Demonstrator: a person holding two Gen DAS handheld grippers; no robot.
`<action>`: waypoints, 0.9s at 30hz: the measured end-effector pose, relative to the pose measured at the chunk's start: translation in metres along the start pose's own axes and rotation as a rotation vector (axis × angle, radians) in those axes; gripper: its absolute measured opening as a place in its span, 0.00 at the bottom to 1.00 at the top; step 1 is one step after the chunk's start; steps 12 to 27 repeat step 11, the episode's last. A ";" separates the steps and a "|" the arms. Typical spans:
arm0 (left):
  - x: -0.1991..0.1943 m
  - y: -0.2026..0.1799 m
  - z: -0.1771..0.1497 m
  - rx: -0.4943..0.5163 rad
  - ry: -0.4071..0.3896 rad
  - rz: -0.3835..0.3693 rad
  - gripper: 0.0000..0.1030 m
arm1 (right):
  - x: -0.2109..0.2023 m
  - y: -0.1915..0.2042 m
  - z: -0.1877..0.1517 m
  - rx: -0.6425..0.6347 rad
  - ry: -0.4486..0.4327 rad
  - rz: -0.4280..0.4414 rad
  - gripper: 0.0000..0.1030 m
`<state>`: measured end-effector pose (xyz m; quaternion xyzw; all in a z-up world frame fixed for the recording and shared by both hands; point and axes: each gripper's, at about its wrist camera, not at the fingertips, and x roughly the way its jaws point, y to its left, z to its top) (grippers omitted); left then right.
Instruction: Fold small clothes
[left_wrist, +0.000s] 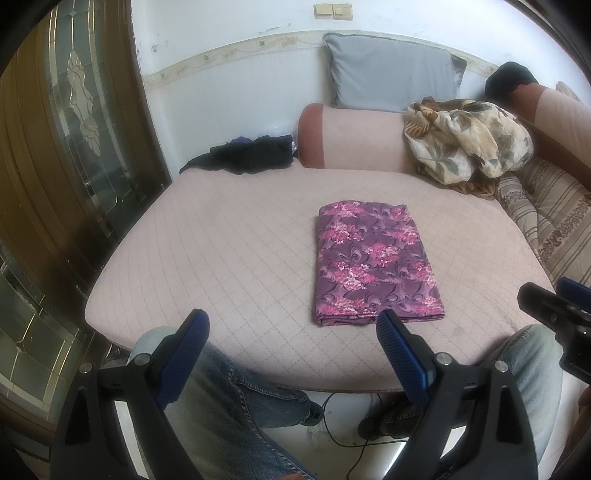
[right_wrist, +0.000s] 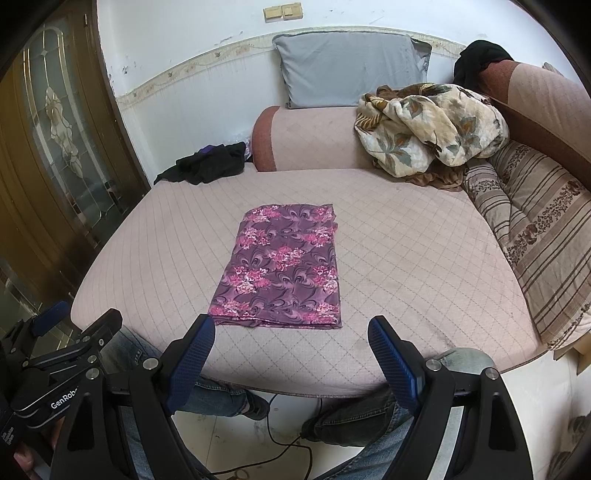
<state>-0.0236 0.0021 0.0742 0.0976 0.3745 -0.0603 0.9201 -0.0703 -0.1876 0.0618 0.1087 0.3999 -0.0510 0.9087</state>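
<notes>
A purple cloth with pink flowers (left_wrist: 373, 264) lies folded into a flat rectangle on the pink quilted cushion (left_wrist: 221, 258); it also shows in the right wrist view (right_wrist: 282, 269). My left gripper (left_wrist: 291, 325) is open and empty, held over the cushion's near edge, just short of the cloth's near left corner. My right gripper (right_wrist: 291, 330) is open and empty, just short of the cloth's near edge. The right gripper's body shows at the right edge of the left wrist view (left_wrist: 554, 314); the left gripper's body shows at lower left of the right wrist view (right_wrist: 66, 354).
A dark garment pile (left_wrist: 251, 155) lies at the cushion's far left. A floral blanket (left_wrist: 469, 144) and a striped pillow (left_wrist: 554, 221) sit at the right. A bolster (left_wrist: 354, 136) and grey pillow (left_wrist: 391, 74) are at the back. My legs and a cable (left_wrist: 354, 435) are below.
</notes>
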 end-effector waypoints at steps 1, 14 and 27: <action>0.000 0.000 0.000 0.001 -0.002 0.002 0.89 | 0.001 0.000 0.000 -0.001 0.002 0.001 0.86; 0.010 0.006 -0.002 -0.006 0.007 -0.034 0.89 | 0.012 -0.003 0.001 -0.003 0.020 0.007 0.86; 0.010 0.006 -0.002 -0.006 0.007 -0.034 0.89 | 0.012 -0.003 0.001 -0.003 0.020 0.007 0.86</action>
